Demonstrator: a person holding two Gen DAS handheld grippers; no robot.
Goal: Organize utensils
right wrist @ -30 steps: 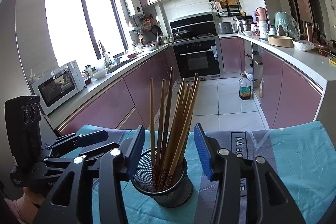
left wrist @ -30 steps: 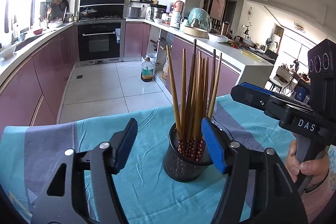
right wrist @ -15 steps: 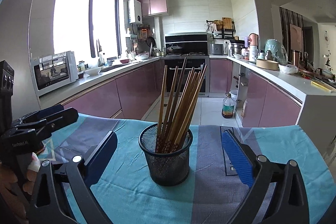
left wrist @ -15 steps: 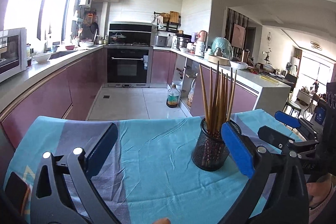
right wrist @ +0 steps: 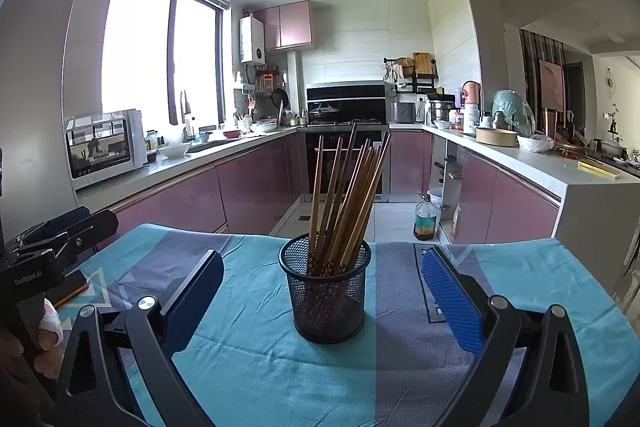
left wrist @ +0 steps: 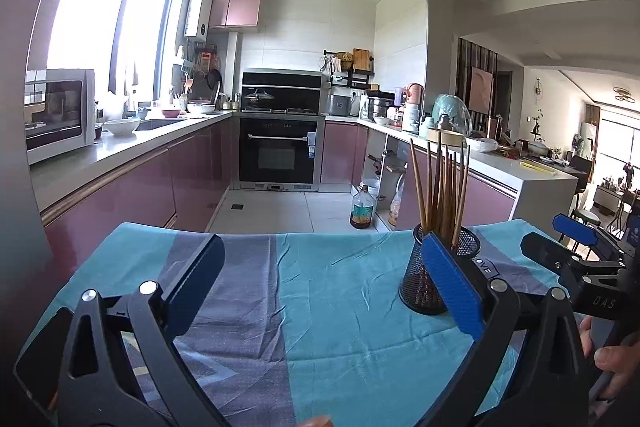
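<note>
A black mesh cup (right wrist: 329, 297) stands upright on the teal and grey cloth, holding several brown chopsticks (right wrist: 348, 199). My right gripper (right wrist: 322, 289) is open wide; the cup sits between and just beyond its blue pads, touching neither. In the left wrist view the same cup (left wrist: 426, 279) stands at the right, partly hidden behind my right-hand blue pad (left wrist: 452, 287). My left gripper (left wrist: 320, 279) is open over bare cloth, with nothing between its fingers. The other gripper (left wrist: 576, 251) shows at the right edge, held by a hand.
The table cloth (right wrist: 260, 359) ends at a far edge, with tiled kitchen floor beyond. An oil bottle (right wrist: 425, 219) stands on the floor by the pink cabinets. A thin stick-like object (right wrist: 70, 294) lies on the cloth at the left, near the left gripper's hand (right wrist: 48, 343).
Both grippers opened wide and drew back from the cup. The left one swung left, so the cup now sits off to its right. The cup of chopsticks stayed put.
</note>
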